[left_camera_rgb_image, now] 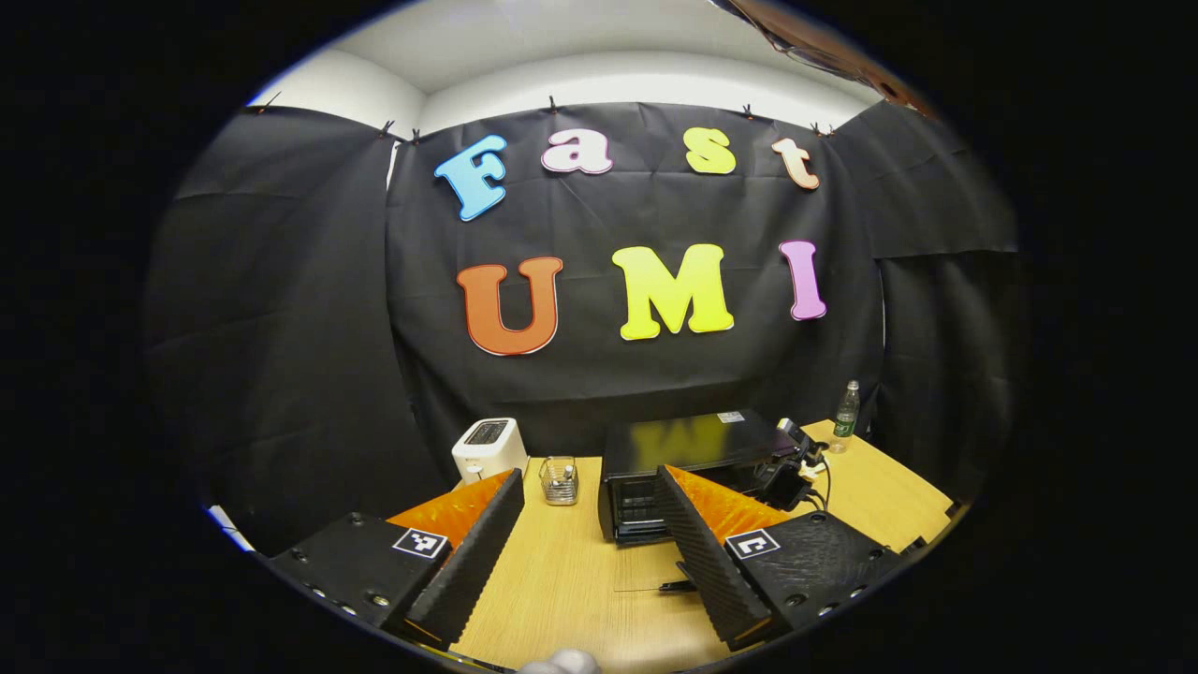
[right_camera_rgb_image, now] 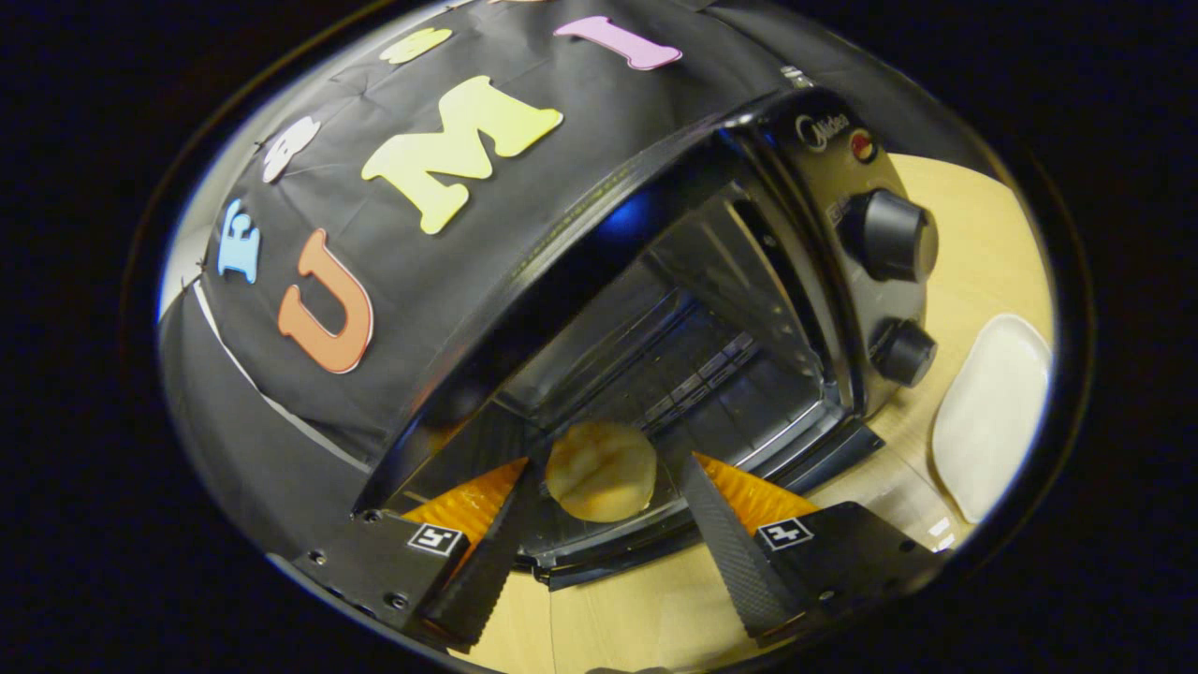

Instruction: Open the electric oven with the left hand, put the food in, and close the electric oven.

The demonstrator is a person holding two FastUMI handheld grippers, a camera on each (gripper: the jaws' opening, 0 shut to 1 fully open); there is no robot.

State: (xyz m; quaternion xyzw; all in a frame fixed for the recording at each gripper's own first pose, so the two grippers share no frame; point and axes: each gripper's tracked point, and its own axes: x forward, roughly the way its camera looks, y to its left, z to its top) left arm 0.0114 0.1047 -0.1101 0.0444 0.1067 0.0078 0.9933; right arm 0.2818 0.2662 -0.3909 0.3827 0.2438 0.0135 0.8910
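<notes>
The black electric oven (right_camera_rgb_image: 711,309) stands open, its door (right_camera_rgb_image: 655,548) folded down toward me. A round pale-yellow piece of food (right_camera_rgb_image: 601,470) lies at the oven's mouth, just inside the front edge. My right gripper (right_camera_rgb_image: 608,473) is open around it, one finger close to each side and a visible gap at the right finger. In the left gripper view the oven (left_camera_rgb_image: 688,445) sits mid-table, with the right gripper (left_camera_rgb_image: 791,473) at its front right. My left gripper (left_camera_rgb_image: 588,479) hangs open above the table, well back from the oven, holding nothing.
A white toaster (left_camera_rgb_image: 489,447) and a small glass holder (left_camera_rgb_image: 559,480) stand left of the oven. A bottle (left_camera_rgb_image: 847,412) is at the far right. A thin black stick (left_camera_rgb_image: 676,587) lies on the wooden table (left_camera_rgb_image: 562,580). A white plate (right_camera_rgb_image: 992,412) sits beside the oven's knobs (right_camera_rgb_image: 889,234).
</notes>
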